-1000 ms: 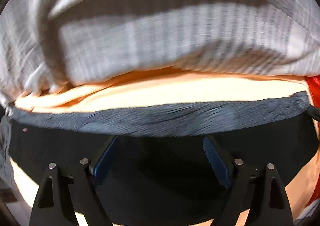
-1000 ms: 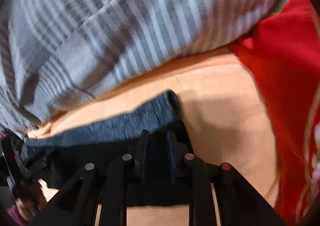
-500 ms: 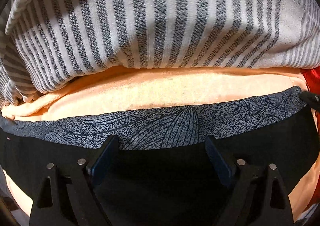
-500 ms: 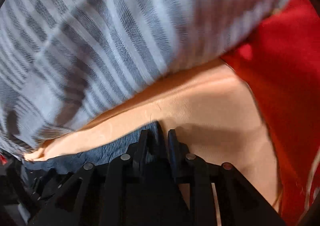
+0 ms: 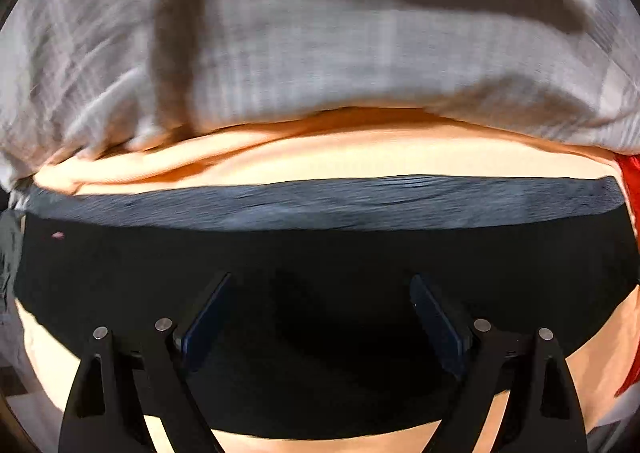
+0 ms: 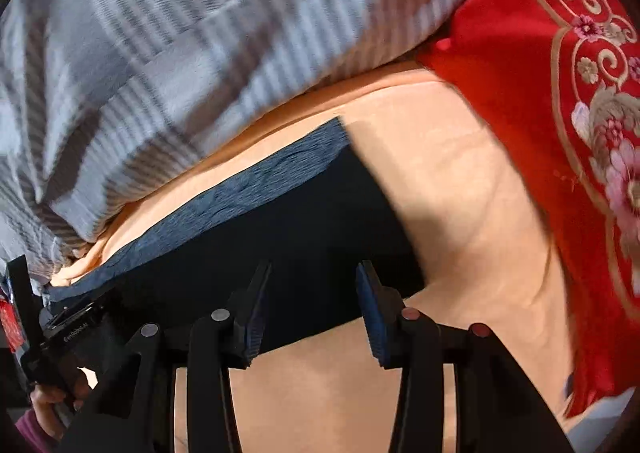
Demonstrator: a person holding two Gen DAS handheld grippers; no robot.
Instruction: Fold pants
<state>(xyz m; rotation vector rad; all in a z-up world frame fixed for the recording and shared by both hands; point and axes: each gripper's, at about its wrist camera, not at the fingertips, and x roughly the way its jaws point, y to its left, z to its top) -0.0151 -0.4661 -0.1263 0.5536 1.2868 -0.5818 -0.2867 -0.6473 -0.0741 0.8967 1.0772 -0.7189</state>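
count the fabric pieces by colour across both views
black pants with grey patterned waistband: 1
grey and white striped blanket: 1
peach bed sheet: 1
red floral embroidered cloth: 1
total: 4

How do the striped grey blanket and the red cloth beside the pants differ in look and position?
The striped grey blanket has plain grey and white stripes; the red cloth carries a pink and gold floral border. The blanket fills the far side beyond the pants, while the red cloth lies along the right edge of the right wrist view. The blanket is bunched and raised; the red cloth looks flatter. Both rest on the peach sheet.
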